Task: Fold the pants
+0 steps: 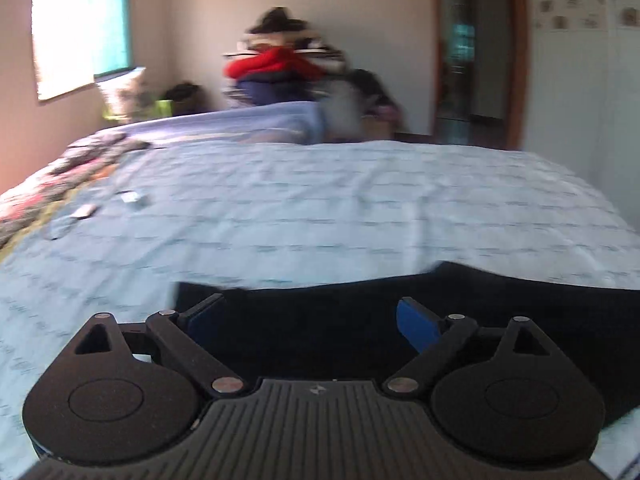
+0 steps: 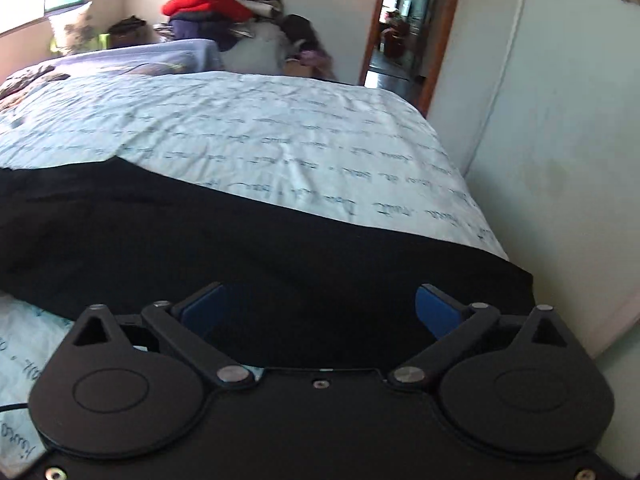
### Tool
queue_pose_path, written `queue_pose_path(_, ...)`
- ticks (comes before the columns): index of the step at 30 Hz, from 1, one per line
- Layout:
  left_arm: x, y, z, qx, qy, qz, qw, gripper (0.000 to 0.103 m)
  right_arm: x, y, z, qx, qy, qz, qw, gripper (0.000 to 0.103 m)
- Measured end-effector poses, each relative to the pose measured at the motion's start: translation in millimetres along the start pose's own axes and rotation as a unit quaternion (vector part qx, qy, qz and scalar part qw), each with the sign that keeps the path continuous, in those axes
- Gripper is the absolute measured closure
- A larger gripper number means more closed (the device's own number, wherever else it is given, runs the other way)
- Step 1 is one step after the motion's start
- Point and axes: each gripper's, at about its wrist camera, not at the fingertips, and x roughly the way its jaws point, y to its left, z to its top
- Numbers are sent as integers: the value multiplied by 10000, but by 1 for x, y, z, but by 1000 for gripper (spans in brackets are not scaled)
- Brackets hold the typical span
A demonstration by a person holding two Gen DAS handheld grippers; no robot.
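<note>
Your left gripper (image 1: 310,320) has its blue-padded fingers (image 1: 416,330) spread wide apart with nothing between them, and the black cloth pants (image 1: 500,320) lie directly beneath and ahead of it, stretching off to its right across the pale blue bedspread printed with lines of script (image 1: 320,200); that view is blurred. Your right gripper (image 2: 320,308) is likewise spread wide and grips nothing, hanging over the same black pants (image 2: 200,240), which run from under its fingers far to its left. Beyond both grippers, past the far edge of the bed, a heap of clothes topped by a red garment (image 2: 204,2) sits against the wall
</note>
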Motion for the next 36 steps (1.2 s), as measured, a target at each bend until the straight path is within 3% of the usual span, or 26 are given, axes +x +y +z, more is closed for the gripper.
queue_pose_path(2, 13, -52, 0, 567, -80, -453, 9973, 10, 16, -5, 2, 144, -186, 173, 9996, 1)
queue_pose_path(4, 30, -107, -10, 1316, -130, -622, 9893, 11, 41, -8, 6, 413, 76, 184, 9989, 1)
queue_pose_path(8, 59, -162, -56, 2076, 572, -696, 9741, 16, 69, -18, -14, 513, 773, 348, 9951, 1)
queue_pose_path(10, 48, -156, -73, 1979, 313, -575, 9780, 13, 54, -20, -32, 163, 522, 380, 9978, 0)
queue_pose_path(12, 34, -157, -77, 2092, 337, -507, 9760, 13, 38, -22, -42, -108, 386, 268, 9988, 0)
queue_pose_path(17, 31, -201, -41, 2239, -199, -758, 9715, 9, 26, -46, -17, -25, -429, -198, 9989, 0)
queue_pose_path(22, 65, -267, -29, 2387, 351, -1559, 9579, 8, 96, -71, 7, 377, 549, -128, 9977, 0)
queue_pose_path(24, 82, -293, -39, 2544, 592, -1585, 9522, 9, 119, -80, 9, 388, 517, -131, 9978, 0)
queue_pose_path(26, 88, -308, -39, 2510, 376, -1396, 9571, 6, 131, -97, 13, 670, 509, -12, 9965, 0)
queue_pose_path(29, 80, -318, -27, 2449, 276, -1407, 9589, 8, 115, -113, 19, 1041, 466, -132, 9934, 0)
queue_pose_path(32, 65, -319, -23, 2323, 144, -1772, 9563, 4, 95, -113, 4, 720, 632, -109, 9953, 0)
queue_pose_path(34, 68, -329, -26, 2418, 281, -1884, 9514, 3, 96, -117, -7, 543, 797, -88, 9953, 0)
queue_pose_path(36, 78, -347, -39, 2708, 634, -1944, 9407, 6, 102, -130, -16, 808, 781, 92, 9936, 0)
